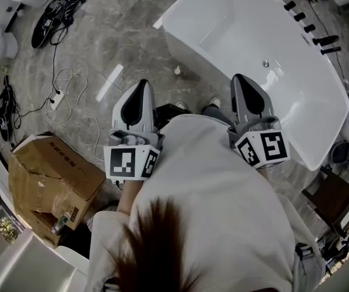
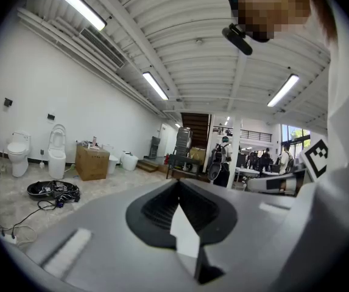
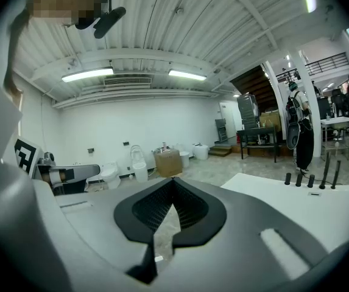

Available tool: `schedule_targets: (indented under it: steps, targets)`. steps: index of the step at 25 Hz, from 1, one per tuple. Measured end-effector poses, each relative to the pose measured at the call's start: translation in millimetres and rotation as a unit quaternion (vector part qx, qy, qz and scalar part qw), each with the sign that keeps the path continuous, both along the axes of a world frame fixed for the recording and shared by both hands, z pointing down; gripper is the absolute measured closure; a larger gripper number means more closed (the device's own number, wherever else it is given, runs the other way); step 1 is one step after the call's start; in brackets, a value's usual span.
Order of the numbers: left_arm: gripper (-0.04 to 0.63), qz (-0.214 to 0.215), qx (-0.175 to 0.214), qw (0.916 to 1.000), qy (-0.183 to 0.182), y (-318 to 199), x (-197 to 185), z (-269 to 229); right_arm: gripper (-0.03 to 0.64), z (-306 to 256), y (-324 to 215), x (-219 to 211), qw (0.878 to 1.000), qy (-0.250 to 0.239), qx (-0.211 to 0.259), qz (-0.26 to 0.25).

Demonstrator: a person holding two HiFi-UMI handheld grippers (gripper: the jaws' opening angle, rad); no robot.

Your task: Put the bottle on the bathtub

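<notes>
A white bathtub (image 1: pixel 180 18) stands at the upper right of the head view, with a row of black taps (image 1: pixel 311 29) on its far rim. I see no bottle for certain; a small white object (image 1: pixel 178 70) stands on the floor by the tub's near side. Both grippers are held level in front of the person's body. My left gripper (image 1: pixel 142 85) is over the floor left of the tub, shut and empty. My right gripper (image 1: pixel 240 78) reaches the tub's near edge, shut with nothing in it. In the right gripper view its jaws (image 3: pixel 174 180) meet, and the tub rim (image 3: pixel 320 205) lies to the right.
A torn cardboard box (image 1: pixel 46 175) sits at the lower left. Cables and a power strip (image 1: pixel 55 99) trail over the marble floor, beside a black bag (image 1: pixel 55 14). Toilets (image 2: pixel 19 154) line the wall. People (image 2: pixel 223 157) stand far off near tables.
</notes>
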State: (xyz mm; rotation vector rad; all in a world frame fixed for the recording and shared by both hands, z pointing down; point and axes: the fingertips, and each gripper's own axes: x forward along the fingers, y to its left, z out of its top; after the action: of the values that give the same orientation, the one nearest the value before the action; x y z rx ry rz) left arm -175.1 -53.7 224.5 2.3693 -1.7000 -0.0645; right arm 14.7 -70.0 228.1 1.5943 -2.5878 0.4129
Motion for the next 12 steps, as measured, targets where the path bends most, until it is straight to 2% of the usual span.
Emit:
schedule_targets:
  steps: [7, 12]
  targets:
    - [0.546, -0.024, 0.003, 0.9995, -0.019, 6.2, -17.1, 7.4, 0.62, -1.4, 3.1, -6.1, 1.0, -0.002, 0.0, -0.015]
    - [0.546, -0.024, 0.002, 0.9995, -0.02, 5.8, -17.8, 8.1, 0.62, -1.4, 2.5, -7.7, 1.0, -0.006, 0.0, -0.015]
